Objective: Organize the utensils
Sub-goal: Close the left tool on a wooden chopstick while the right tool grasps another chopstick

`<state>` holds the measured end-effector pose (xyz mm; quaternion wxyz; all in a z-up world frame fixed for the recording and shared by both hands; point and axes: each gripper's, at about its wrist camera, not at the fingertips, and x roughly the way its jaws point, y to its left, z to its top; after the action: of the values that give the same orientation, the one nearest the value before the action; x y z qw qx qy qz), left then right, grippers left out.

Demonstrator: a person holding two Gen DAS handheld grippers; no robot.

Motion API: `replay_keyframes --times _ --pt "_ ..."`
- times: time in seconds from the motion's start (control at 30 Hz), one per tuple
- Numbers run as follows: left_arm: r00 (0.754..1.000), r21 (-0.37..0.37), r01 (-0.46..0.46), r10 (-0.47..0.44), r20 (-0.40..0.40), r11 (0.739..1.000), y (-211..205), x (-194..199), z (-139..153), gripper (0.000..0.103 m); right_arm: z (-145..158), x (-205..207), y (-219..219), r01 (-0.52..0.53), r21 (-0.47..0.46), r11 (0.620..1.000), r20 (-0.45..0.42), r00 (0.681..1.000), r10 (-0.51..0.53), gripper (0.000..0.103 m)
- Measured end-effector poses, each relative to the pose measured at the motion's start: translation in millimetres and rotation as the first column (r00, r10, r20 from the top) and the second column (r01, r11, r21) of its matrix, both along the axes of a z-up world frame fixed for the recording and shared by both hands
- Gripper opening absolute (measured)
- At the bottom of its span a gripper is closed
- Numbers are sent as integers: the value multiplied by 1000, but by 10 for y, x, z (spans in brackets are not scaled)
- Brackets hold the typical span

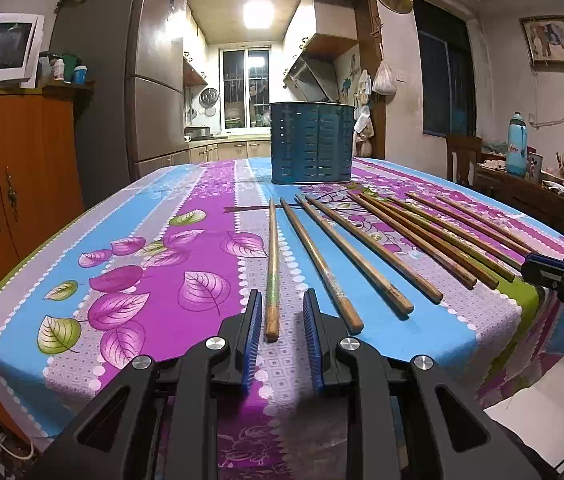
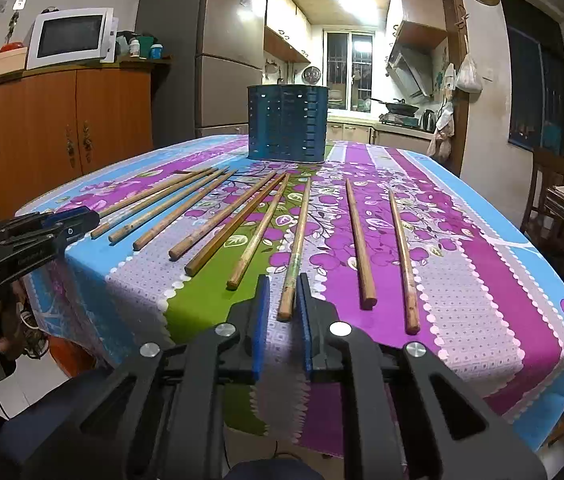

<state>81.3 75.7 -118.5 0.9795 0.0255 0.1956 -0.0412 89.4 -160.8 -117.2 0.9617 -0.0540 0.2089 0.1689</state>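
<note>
Several wooden chopsticks lie side by side on a flowered tablecloth, thick ends toward me. A blue slotted utensil holder (image 1: 312,142) stands upright behind them; it also shows in the right wrist view (image 2: 288,123). My left gripper (image 1: 282,304) is open, its blue pads either side of the thick end of the leftmost chopstick (image 1: 272,264). My right gripper (image 2: 284,292) is open, its pads either side of the thick end of another chopstick (image 2: 296,252), third from the right. Neither pad visibly touches the wood.
The table's near edge (image 2: 201,320) drops off just under both grippers. An orange cabinet (image 2: 65,128) with a microwave stands left. A side table with a blue bottle (image 1: 516,144) stands right. The kitchen doorway is behind the table.
</note>
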Motion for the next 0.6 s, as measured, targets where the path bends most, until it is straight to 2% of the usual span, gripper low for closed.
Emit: replay_keyframes --times 0.27,0.43,0.57,0.6 --pt "1000 0 3 -3 12 1000 9 -7 -6 23 -14 -35 24 12 -25 1000 17 1000 -11 10" --pt "999 -11 2 -2 47 1000 30 -55 -56 23 -37 -73 48 28 -37 999 36 999 -27 10" --pt "999 -13 1 -1 47 1000 39 -57 -52 23 -50 -72 32 28 -14 1000 36 999 -28 8" --pt "999 -13 -9 9 43 1000 39 -54 -45 16 -55 -72 29 24 -8 1000 37 999 -24 7"
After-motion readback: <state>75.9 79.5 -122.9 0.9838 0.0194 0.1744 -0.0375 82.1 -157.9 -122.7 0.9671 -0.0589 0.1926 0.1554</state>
